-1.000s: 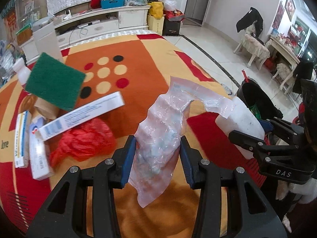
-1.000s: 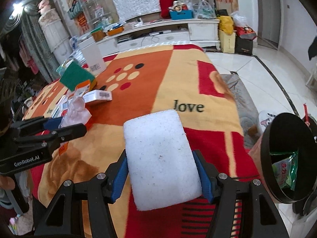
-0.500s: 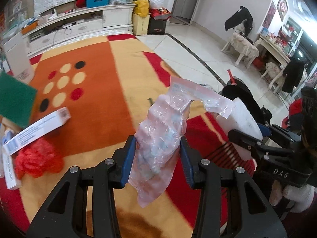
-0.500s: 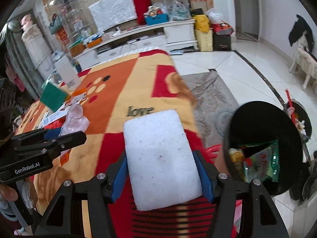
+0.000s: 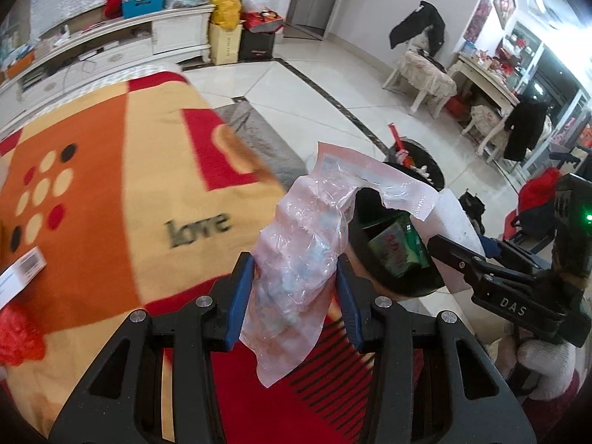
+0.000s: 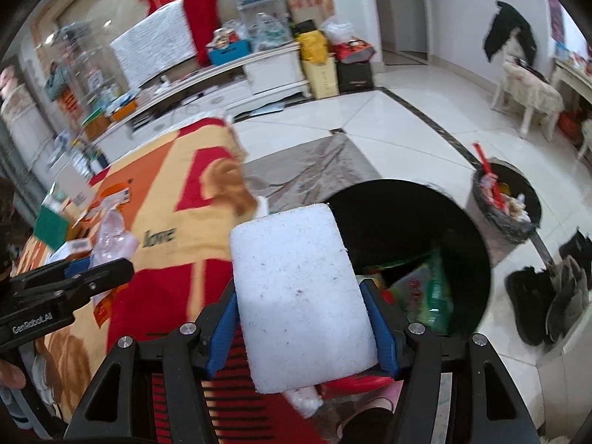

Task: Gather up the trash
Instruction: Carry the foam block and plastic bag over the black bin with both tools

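My left gripper [image 5: 294,296] is shut on a crumpled clear plastic bag [image 5: 307,259] with a pink edge, held above the blanket-covered table's right edge. My right gripper [image 6: 301,314] is shut on a white foam block [image 6: 296,288] that stands up between its blue pads. Just right of the block gapes a black trash bin [image 6: 462,229] holding a green wrapper [image 6: 429,292]. In the left wrist view the same bin [image 5: 407,285] sits right behind the bag, with the right gripper [image 5: 458,255] and its foam block over the rim.
The orange and red "love" blanket [image 5: 111,203] carries a white box [image 5: 22,270] and a red bag [image 5: 18,336] at the left. A second full bin [image 6: 507,207] stands on the tiled floor. Shoes [image 6: 555,292] lie at the right.
Both grippers have swung right off the table toward the black bin, each keeping its load. The bin now fills the view beside the foam block; the table's trash has slid left.
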